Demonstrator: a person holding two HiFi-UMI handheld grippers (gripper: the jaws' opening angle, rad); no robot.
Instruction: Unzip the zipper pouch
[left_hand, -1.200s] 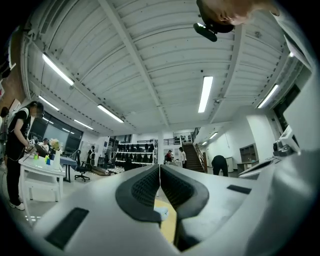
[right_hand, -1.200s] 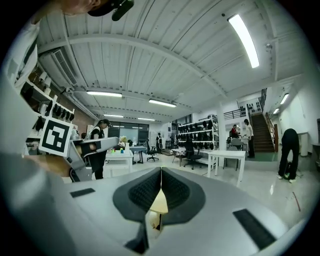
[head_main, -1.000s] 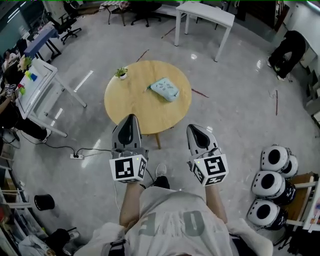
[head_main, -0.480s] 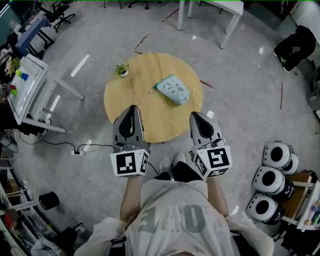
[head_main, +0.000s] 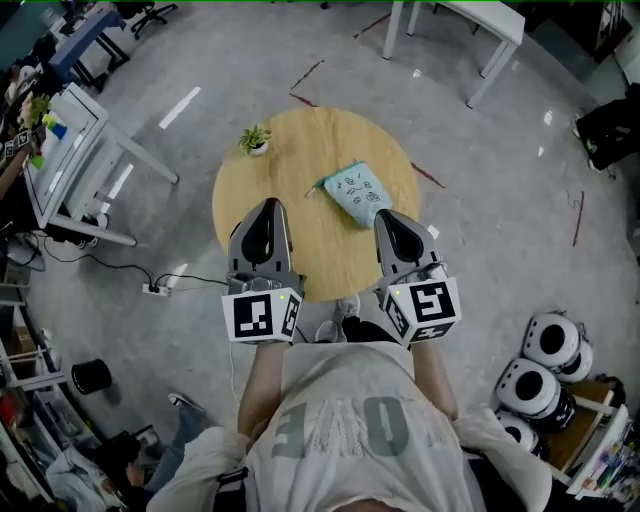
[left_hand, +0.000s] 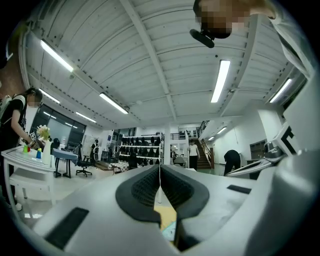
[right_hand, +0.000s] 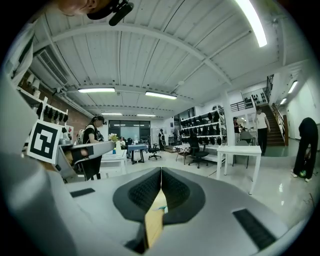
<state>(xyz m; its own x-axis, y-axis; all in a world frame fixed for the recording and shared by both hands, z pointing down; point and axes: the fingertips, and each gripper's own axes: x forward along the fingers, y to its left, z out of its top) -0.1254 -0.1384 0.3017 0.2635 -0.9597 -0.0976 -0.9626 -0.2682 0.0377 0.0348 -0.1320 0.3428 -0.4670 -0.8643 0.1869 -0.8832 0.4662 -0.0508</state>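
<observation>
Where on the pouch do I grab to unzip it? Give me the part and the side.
Probably the thin tab jutting from the pouch's left end, the only part that sticks out; come from the table's near left with the left gripper. The pouch lies flat, so the right gripper pins its right end from above. Both are shut: open first.
</observation>
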